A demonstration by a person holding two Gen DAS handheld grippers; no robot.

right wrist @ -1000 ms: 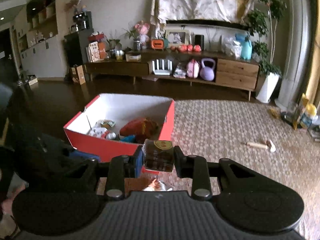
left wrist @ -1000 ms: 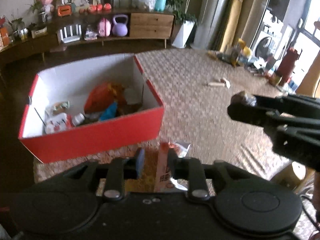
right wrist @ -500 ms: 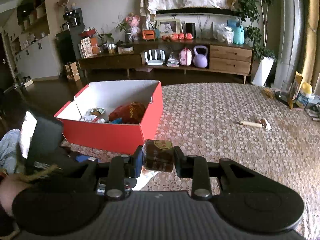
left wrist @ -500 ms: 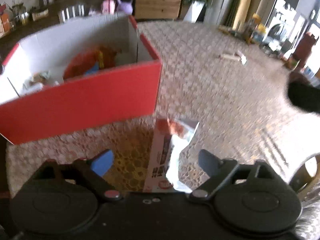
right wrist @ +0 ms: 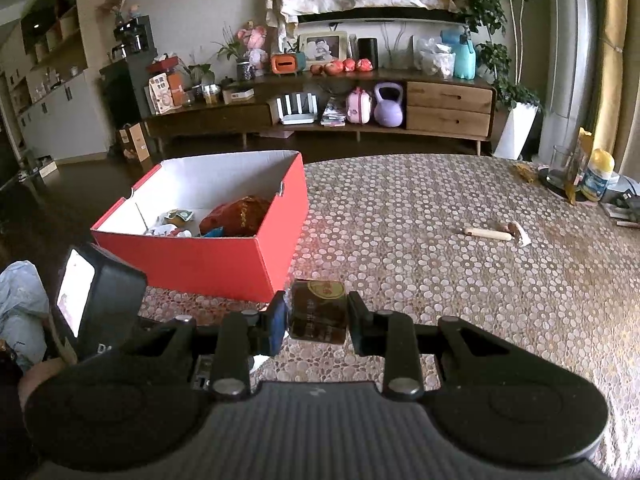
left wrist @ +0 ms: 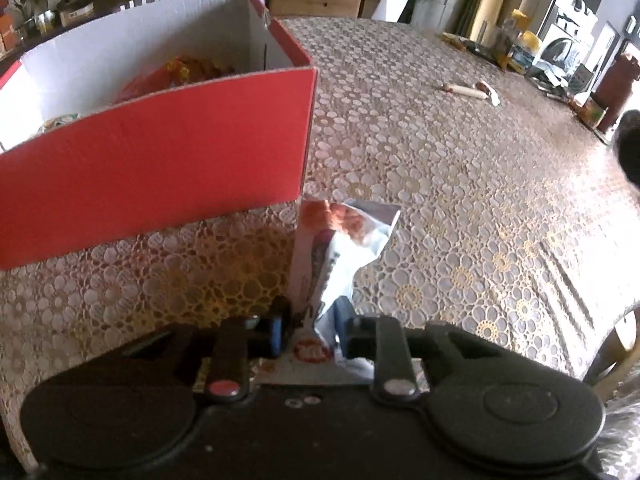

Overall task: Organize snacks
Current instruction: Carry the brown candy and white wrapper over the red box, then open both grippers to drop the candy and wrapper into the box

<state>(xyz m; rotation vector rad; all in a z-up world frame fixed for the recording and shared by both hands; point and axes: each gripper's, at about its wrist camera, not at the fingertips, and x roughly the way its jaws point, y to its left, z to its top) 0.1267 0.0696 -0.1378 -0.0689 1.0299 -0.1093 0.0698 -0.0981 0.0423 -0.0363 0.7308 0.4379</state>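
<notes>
A white and orange snack packet (left wrist: 340, 236) lies on the patterned tablecloth just in front of the red box (left wrist: 160, 152). My left gripper (left wrist: 310, 330) points steeply down at it. Its jaws are closing and both pads press the packet's near end. In the right wrist view, my right gripper (right wrist: 317, 316) is shut on a small dark brown snack block (right wrist: 318, 306) with a gold label, held above the cloth near the red box (right wrist: 200, 258). That box holds a red bag (right wrist: 236, 216) and several small packets. The left gripper's body (right wrist: 100, 300) shows at the left edge.
A wooden-handled tool (right wrist: 488, 234) lies on the cloth to the right. A glass and a bottle (right wrist: 596, 176) stand at the table's far right edge. A chair back (left wrist: 616, 344) sits by the table's near right edge. A sideboard stands behind the table.
My left gripper dropped towards the table, opened wide around the snack packet, then closed on its near end. The right gripper kept its grip on the brown block and drifted slightly.
</notes>
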